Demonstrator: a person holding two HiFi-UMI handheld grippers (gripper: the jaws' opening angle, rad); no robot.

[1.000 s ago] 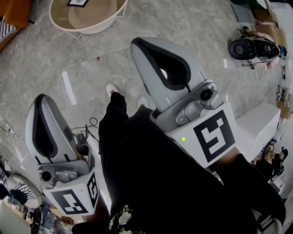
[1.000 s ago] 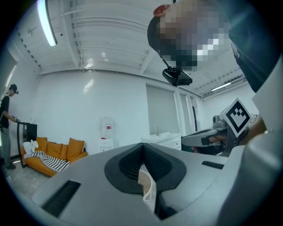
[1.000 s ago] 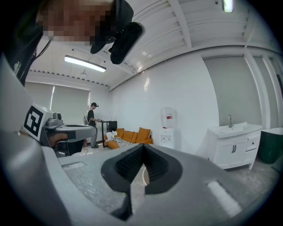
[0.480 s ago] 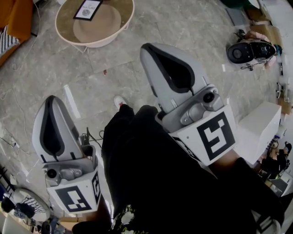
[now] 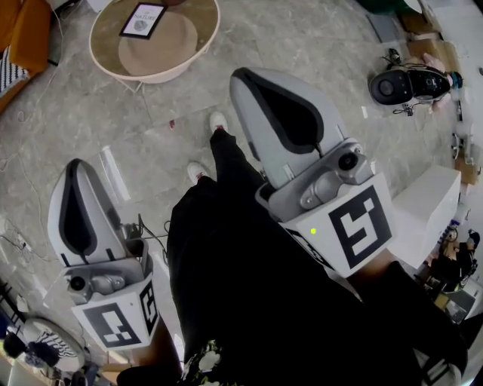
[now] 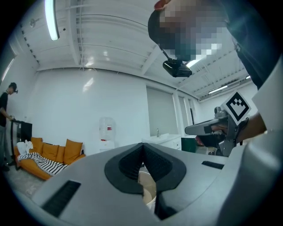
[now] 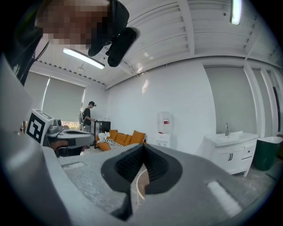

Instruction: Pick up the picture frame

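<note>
Black-edged picture frame (image 5: 142,19), pale print inside, lies flat near the far rim of a round table (image 5: 204,47). It sits just beside a tan disc (image 5: 160,47) that fills much of the top; I cannot tell whether the two touch. The item is well apart from me, across grey stone floor. My left tongs (image 5: 72,167) and right tongs (image 5: 241,75) are both clenched on nothing, jaws together, pointing about level either side of my dark trouser legs. Hazards, as I judge them: reaching the table with the jaws unopened, so I shove the frame instead of gripping it; a flat frame offers only a thin edge, so the pads may skid and push it off the far rim; the disc crowds the near approach; a black cable (image 5: 153,225) by my feet could snag a step.
</note>
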